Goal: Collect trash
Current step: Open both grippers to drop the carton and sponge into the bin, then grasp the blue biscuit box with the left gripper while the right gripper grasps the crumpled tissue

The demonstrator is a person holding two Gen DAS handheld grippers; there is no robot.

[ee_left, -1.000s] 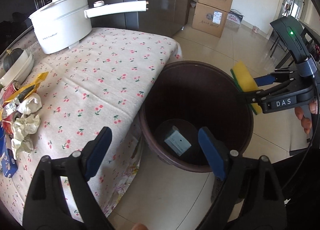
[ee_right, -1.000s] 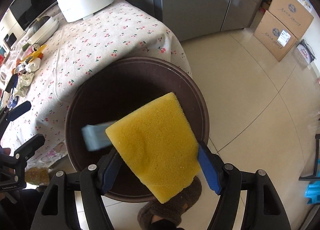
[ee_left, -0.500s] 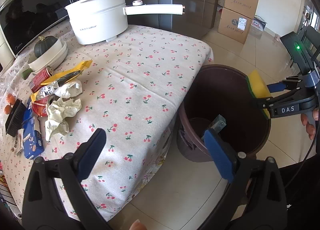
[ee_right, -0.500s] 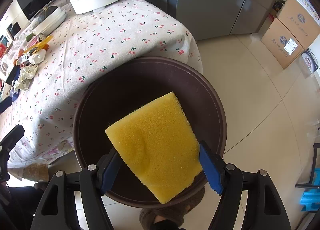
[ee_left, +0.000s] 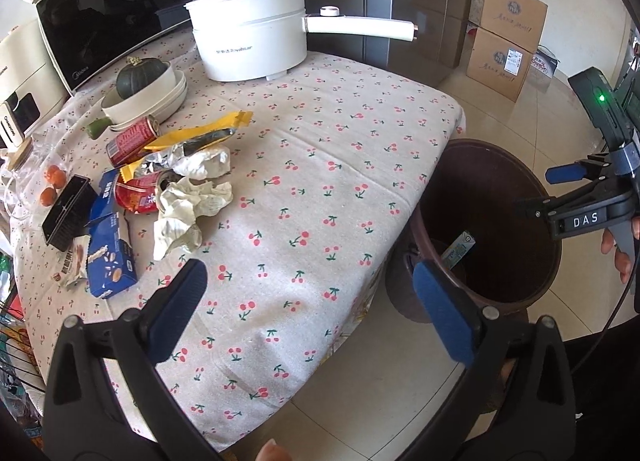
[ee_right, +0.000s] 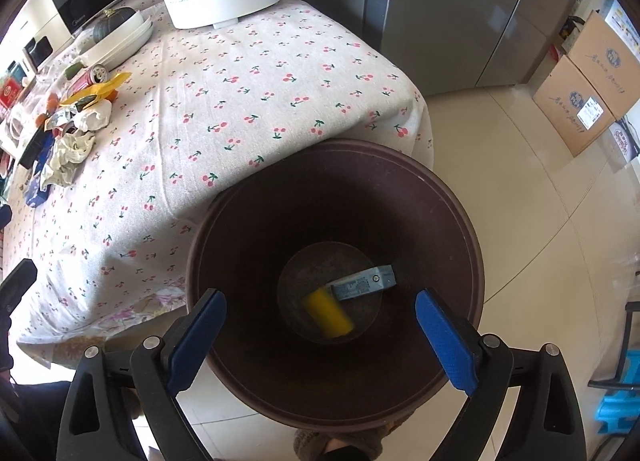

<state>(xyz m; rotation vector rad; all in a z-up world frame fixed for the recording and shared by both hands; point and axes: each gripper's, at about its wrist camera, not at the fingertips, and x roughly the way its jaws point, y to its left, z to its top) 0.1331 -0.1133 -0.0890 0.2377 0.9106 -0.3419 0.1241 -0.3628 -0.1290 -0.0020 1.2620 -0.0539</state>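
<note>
A dark brown trash bin [ee_right: 336,145] stands on the floor against the table corner. At its bottom lie a yellow sponge [ee_right: 328,313] and a small blue-white carton [ee_right: 364,285]. My right gripper [ee_right: 320,301] hangs over the bin, its jaws opening with nothing between them. My left gripper [ee_left: 308,281] is above the cherry-print tablecloth [ee_left: 320,165], jaws also opening and empty. Trash is piled at the table's left: crumpled tissues [ee_left: 188,209], two red cans [ee_left: 132,137], a yellow wrapper [ee_left: 200,133] and a blue biscuit box [ee_left: 110,257]. The left wrist view shows the right gripper [ee_left: 540,191] over the bin [ee_left: 492,149].
A white long-handled pot [ee_left: 252,41] and a microwave [ee_left: 108,21] stand at the table's back. A bowl holding a green squash [ee_left: 144,89] sits beside the pile. Cardboard boxes [ee_left: 504,33] are stacked by a grey fridge [ee_right: 460,1]. A slippered foot [ee_right: 336,445] is near the bin.
The right gripper has opened and the yellow sponge has dropped into the bin. The left gripper has swung from the bin toward the table and opened wider.
</note>
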